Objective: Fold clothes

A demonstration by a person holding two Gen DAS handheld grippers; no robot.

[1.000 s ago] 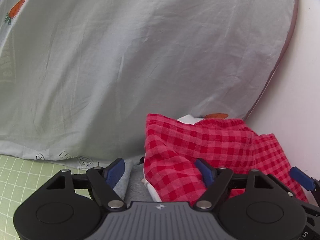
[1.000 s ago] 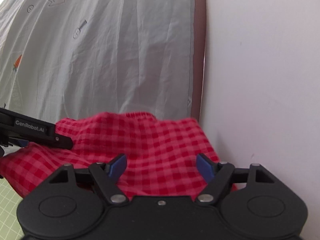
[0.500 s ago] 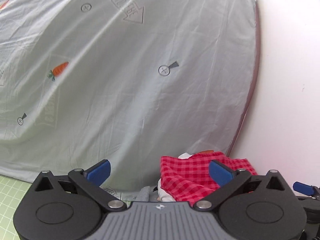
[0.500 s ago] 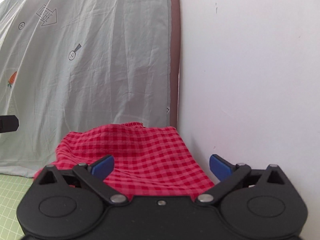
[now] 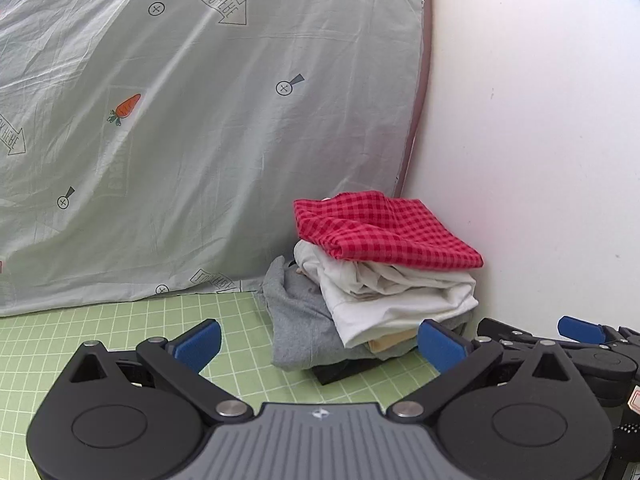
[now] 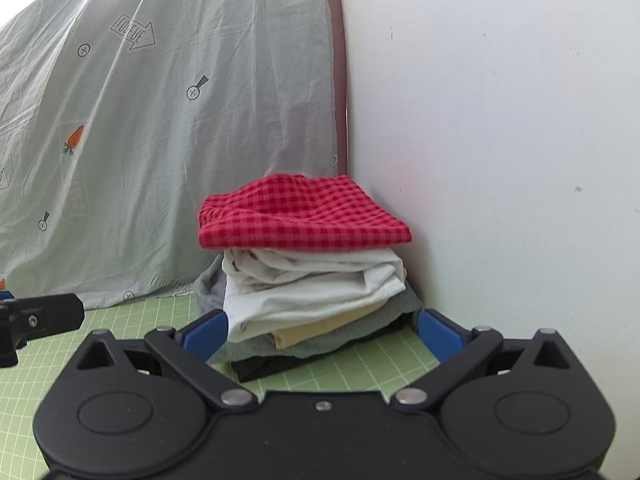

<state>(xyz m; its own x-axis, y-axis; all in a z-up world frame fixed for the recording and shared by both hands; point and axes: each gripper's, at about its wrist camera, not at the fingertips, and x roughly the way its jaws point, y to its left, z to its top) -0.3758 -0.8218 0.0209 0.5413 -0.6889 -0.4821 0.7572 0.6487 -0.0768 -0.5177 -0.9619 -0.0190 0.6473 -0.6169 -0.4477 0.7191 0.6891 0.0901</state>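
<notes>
The left gripper [image 5: 318, 344] gapes wide, holding nothing. At 12 o'clock, a red checked cloth [image 5: 380, 230] tops the folded stack [image 5: 400, 292] on the green-gridded bench [image 5: 120, 328].

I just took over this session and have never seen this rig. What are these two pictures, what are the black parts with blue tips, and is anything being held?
There is no robot arm here. A person holds a two-finger gripper in each hand, and each gripper carries a fisheye camera looking forward along its fingers. One picture is from the left gripper, the other from the right gripper. The black shapes at the bottom are the gripper bodies; the blue tips are the finger pads. Both sets of jaws stand wide open and hold nothing.

Ahead, on a green grid mat, a stack of folded clothes sits in the corner by a white wall: a red checked piece on top, white, tan, grey and black layers below. A pale printed sheet hangs behind.
</notes>
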